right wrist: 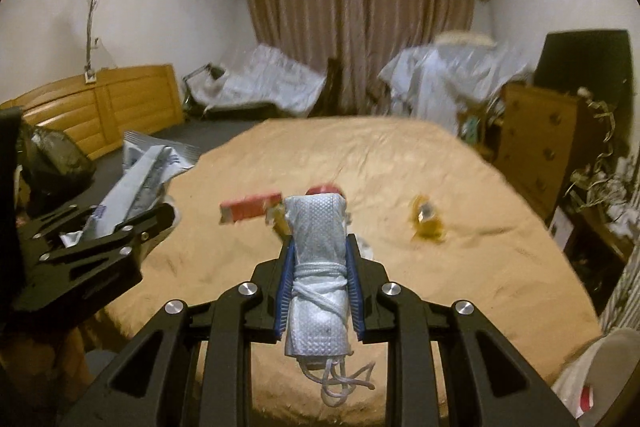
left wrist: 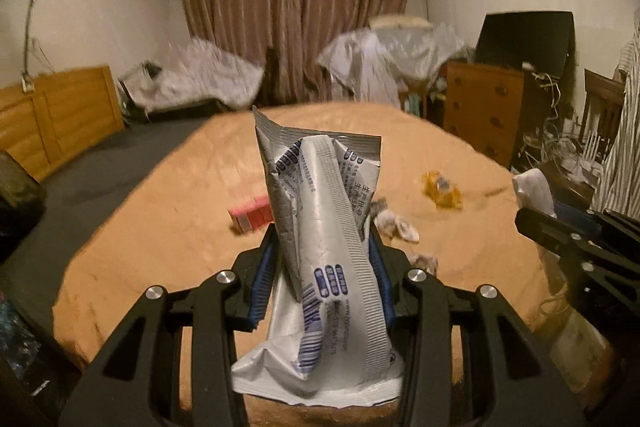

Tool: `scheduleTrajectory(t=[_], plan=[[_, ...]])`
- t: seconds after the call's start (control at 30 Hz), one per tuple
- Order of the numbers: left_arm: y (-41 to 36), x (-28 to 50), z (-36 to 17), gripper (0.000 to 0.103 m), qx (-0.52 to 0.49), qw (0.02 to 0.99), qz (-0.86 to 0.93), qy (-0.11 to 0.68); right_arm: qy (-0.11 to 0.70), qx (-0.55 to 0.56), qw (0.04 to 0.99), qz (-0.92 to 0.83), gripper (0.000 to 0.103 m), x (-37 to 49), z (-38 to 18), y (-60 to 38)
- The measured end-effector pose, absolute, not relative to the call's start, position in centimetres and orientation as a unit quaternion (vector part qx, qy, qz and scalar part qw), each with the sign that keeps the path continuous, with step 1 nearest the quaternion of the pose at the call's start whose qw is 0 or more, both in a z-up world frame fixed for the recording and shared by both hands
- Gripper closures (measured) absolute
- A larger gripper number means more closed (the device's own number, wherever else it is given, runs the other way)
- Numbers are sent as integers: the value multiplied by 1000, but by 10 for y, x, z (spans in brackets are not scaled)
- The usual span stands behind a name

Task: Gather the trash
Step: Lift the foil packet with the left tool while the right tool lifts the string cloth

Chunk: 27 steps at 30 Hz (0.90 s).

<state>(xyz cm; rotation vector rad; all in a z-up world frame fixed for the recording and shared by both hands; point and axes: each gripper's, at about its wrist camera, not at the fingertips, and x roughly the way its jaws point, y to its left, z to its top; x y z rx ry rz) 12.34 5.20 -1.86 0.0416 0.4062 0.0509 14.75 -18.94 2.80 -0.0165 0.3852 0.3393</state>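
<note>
- Carrying was the step in hand, I judged: both grippers held trash above the bed [left wrist: 132, 239] and nothing was yet dropped.
- Left gripper [left wrist: 326, 267] had its jaws closed on a crumpled silver wrapper [left wrist: 320, 227] with blue print, which stood upright between the blue pads.
- Right gripper [right wrist: 318, 287] had its jaws closed on a rolled white face mask [right wrist: 316, 239], tied with its own strings; loose loops hung below.
- Next move, in my judgement, called for bringing both pieces to a bag. A dark bag [right wrist: 52, 159] stood at the far left, near the left gripper, and it seemed the likely place, but I could not be sure.
- More trash lay on the orange-brown blanket: a red box [left wrist: 250, 213], a yellow wrapper [left wrist: 442, 189] to the right, and crumpled white tissue [left wrist: 396, 223] between them.
- Room was cluttered: pink curtains [left wrist: 296, 15] at the far wall, a wooden headboard [left wrist: 60, 115] on the left, a wooden dresser [left wrist: 480, 107] on the right.
</note>
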Motion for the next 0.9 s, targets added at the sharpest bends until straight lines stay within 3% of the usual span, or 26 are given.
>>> scheduleTrajectory(t=[0.9], plan=[[14, 114, -10, 63, 30, 985, 6, 173, 154, 6, 980, 124, 77, 105, 48, -218]])
